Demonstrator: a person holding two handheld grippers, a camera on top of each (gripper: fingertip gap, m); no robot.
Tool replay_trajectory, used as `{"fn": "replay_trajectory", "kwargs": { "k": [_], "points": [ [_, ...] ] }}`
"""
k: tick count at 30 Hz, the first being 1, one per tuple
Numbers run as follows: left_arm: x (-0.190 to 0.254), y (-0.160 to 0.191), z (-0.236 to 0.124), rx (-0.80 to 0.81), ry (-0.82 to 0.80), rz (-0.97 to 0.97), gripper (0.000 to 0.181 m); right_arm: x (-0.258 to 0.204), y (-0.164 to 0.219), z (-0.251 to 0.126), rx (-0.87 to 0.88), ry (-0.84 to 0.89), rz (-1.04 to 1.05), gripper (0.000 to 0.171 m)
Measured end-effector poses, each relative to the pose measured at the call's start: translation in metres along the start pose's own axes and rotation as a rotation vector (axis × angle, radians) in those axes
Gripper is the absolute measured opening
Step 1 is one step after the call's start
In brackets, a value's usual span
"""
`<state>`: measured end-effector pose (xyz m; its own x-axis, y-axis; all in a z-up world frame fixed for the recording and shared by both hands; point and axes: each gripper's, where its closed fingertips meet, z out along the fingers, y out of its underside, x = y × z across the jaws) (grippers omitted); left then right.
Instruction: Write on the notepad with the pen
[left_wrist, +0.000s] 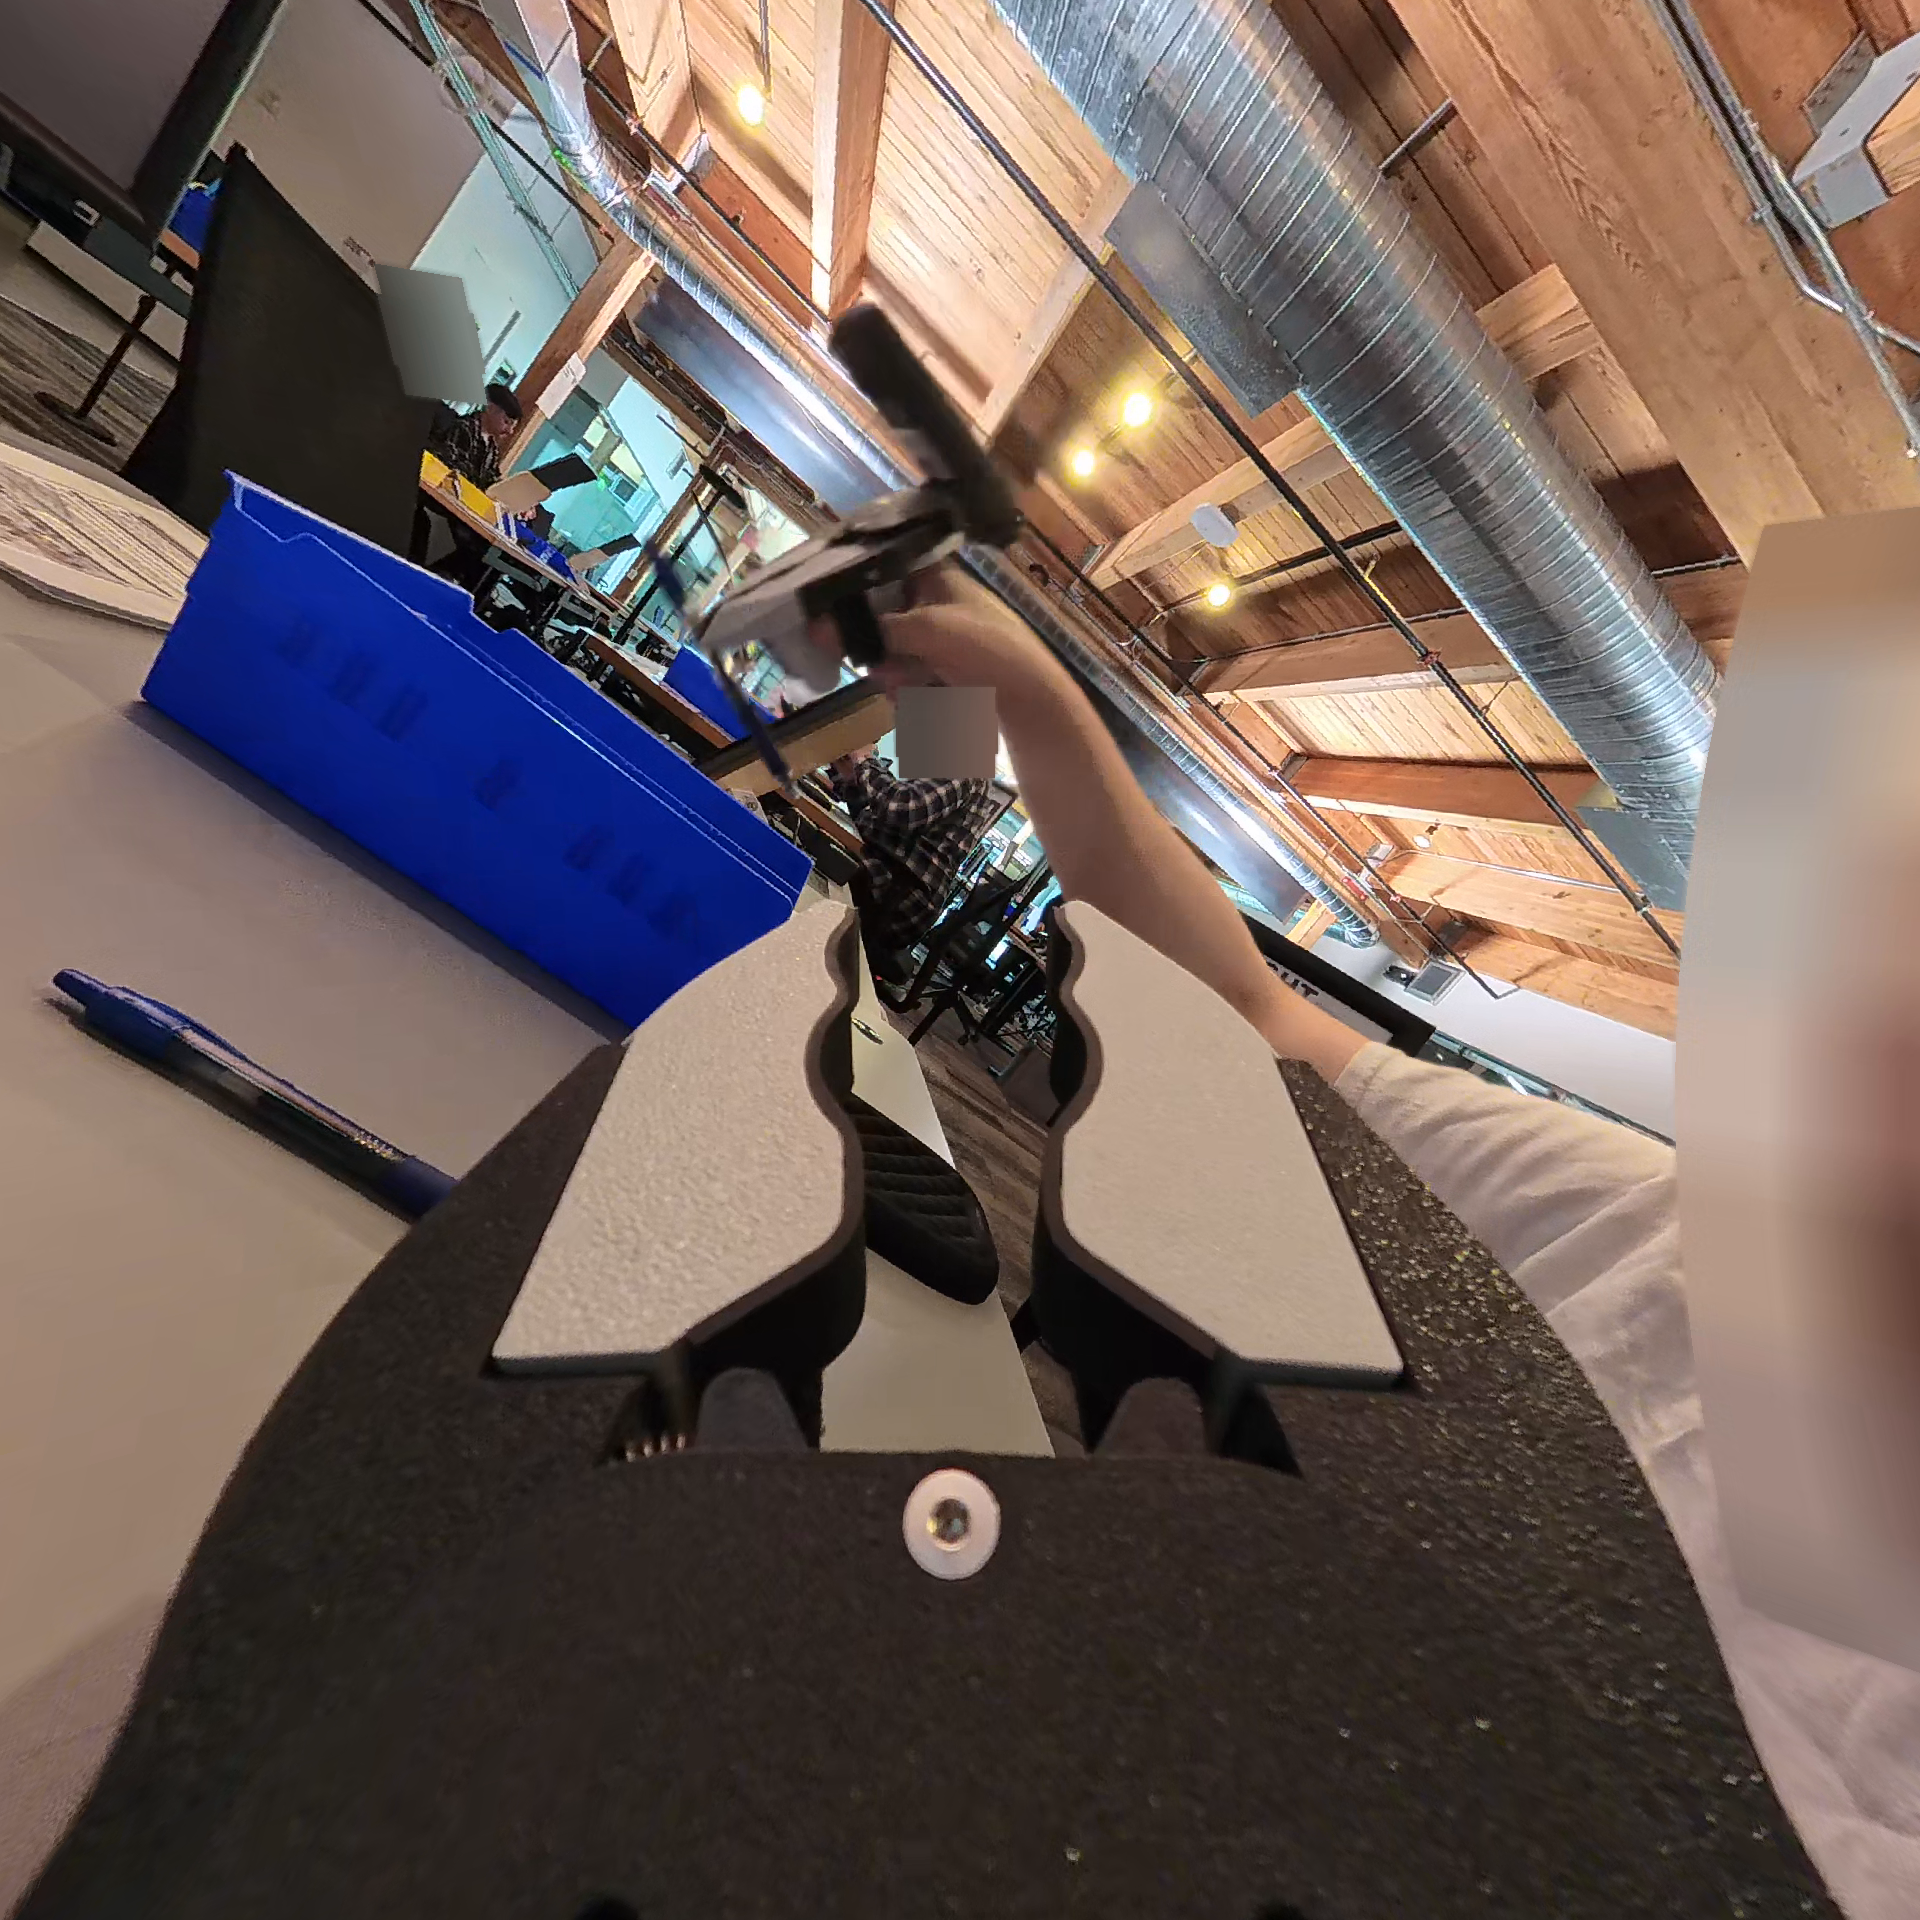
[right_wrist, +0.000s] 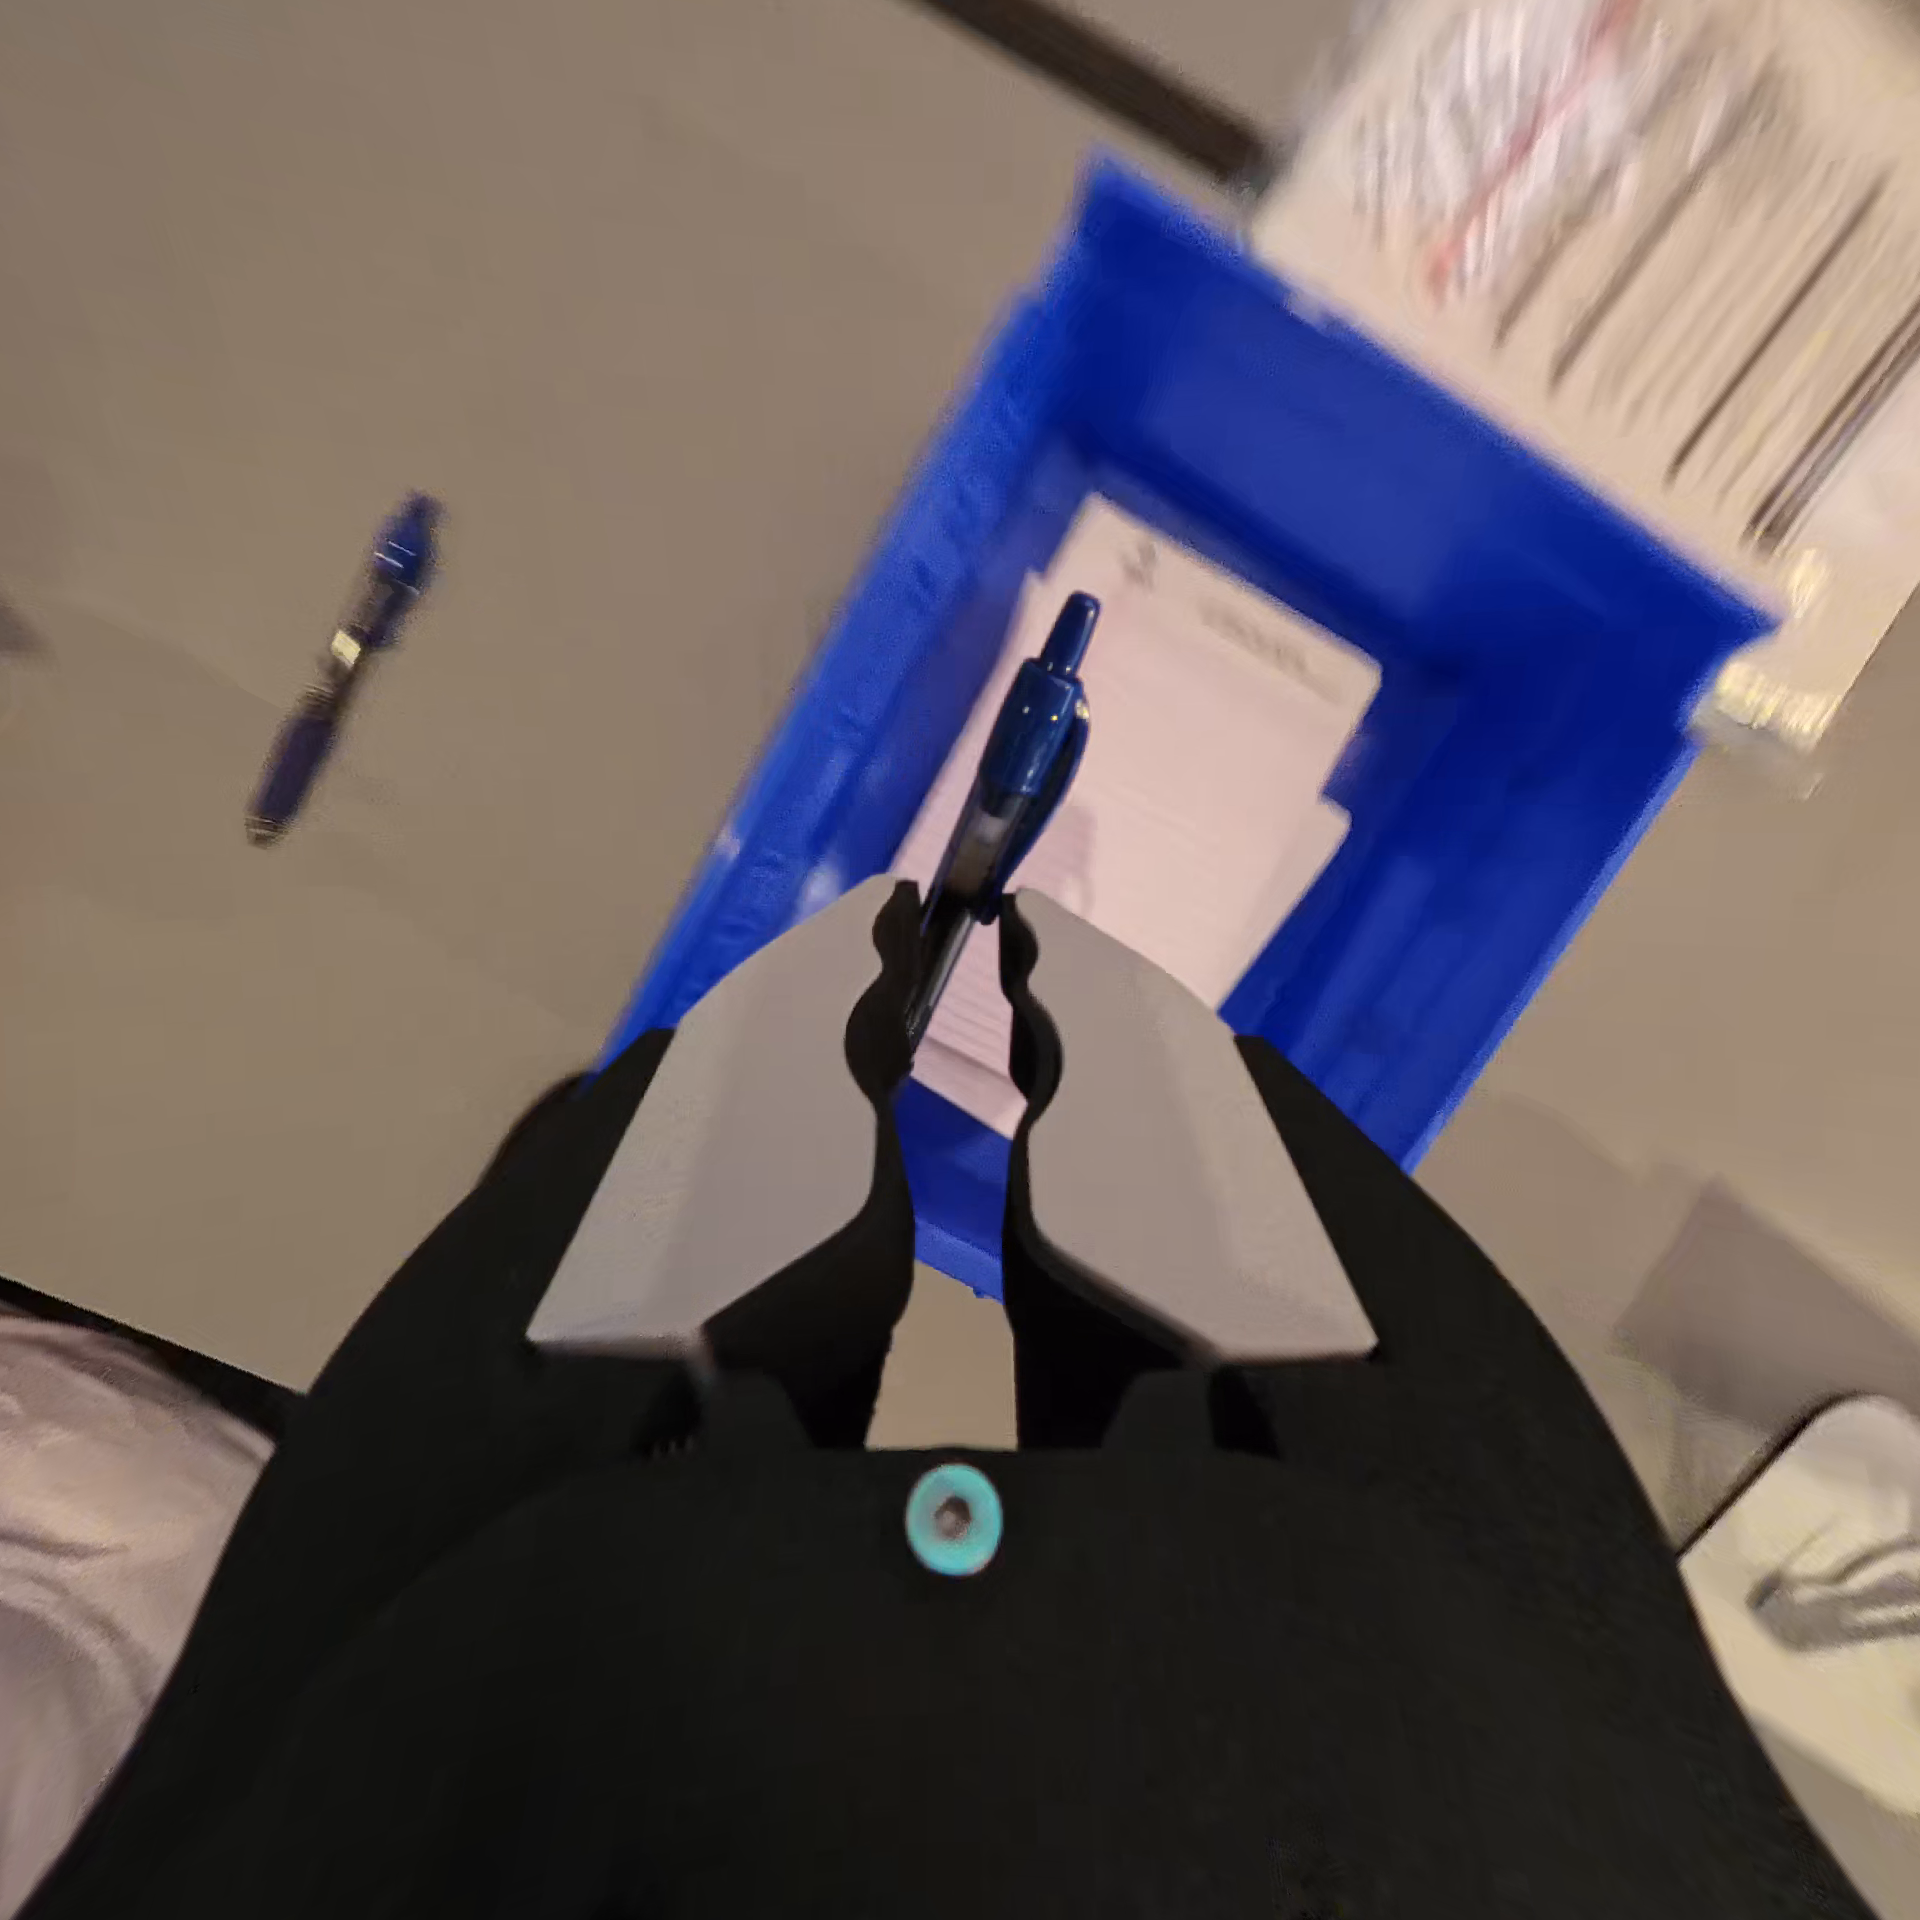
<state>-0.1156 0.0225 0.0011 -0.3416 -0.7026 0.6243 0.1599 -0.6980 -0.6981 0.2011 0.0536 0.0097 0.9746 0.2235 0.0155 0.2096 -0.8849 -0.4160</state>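
In the right wrist view, a second blue click pen (right_wrist: 343, 665) lies alone on the plain grey table (right_wrist: 520, 312) at the left of the frame, well apart from everything else. Right of it, in the middle, the right gripper (right_wrist: 958, 902) pinches a blue click pen with a clear barrel (right_wrist: 1023, 758) between its grey-faced fingertips, clicker end pointing away from the camera. Behind the held pen stands a blue rectangular plastic bin (right_wrist: 1475, 582), and inside it lie white lined notepads (right_wrist: 1226, 748), stacked with edges offset. At the upper right a blurred printed sheet (right_wrist: 1621, 229) rests on the table beside the bin.

In the left wrist view, the loose pen (left_wrist: 239, 1086) lies on the table (left_wrist: 156, 1351) at the left edge, with the bin (left_wrist: 447, 758) just beyond it. In the centre the left gripper (left_wrist: 954, 930) hangs low over the table edge, its fingers spread and holding nothing. Above it, mid-frame, the right gripper (left_wrist: 717, 623) is raised in the air over the bin, the held pen (left_wrist: 750, 717) hanging down from it. A white sleeve (left_wrist: 1507, 1195) fills the right side.
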Motion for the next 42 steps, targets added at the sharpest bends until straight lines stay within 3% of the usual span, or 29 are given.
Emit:
{"fn": "replay_trajectory", "kwargs": {
  "k": [5, 9, 19, 25, 27, 30, 35, 38, 42],
  "points": [
    [-0.005, 0.005, -0.001, -0.025, -0.037, 0.024, 0.033, 0.043, 0.051, 0.077, -0.193, -0.030, 0.157, 0.014],
    [-0.021, 0.012, -0.004, -0.107, -0.203, 0.168, 0.033, 0.054, 0.069, 0.112, -0.254, -0.009, 0.169, 0.014],
    [-0.084, 0.005, -0.050, -0.320, -0.874, 0.573, 0.033, 0.070, 0.074, 0.132, -0.267, 0.070, 0.164, 0.014],
    [-0.101, -0.001, -0.078, -0.411, -1.146, 0.698, 0.033, 0.068, 0.075, 0.138, -0.238, 0.062, 0.166, 0.017],
    [-0.103, 0.001, -0.078, -0.421, -1.158, 0.694, 0.033, 0.069, 0.073, 0.137, -0.211, 0.072, 0.170, 0.029],
    [-0.104, 0.002, -0.079, -0.422, -1.155, 0.666, 0.033, 0.070, 0.061, 0.126, -0.128, 0.109, 0.144, 0.034],
    [-0.106, -0.003, -0.082, -0.409, -1.174, 0.667, 0.033, 0.070, 0.018, 0.065, 0.090, 0.319, 0.068, 0.039],
    [-0.108, -0.004, -0.082, -0.409, -1.177, 0.672, 0.033, 0.039, -0.012, 0.025, 0.220, 0.342, 0.024, 0.039],
    [-0.106, -0.006, -0.083, -0.405, -1.186, 0.684, 0.033, -0.039, -0.043, 0.002, 0.327, 0.200, -0.062, 0.034]
  ]
}}
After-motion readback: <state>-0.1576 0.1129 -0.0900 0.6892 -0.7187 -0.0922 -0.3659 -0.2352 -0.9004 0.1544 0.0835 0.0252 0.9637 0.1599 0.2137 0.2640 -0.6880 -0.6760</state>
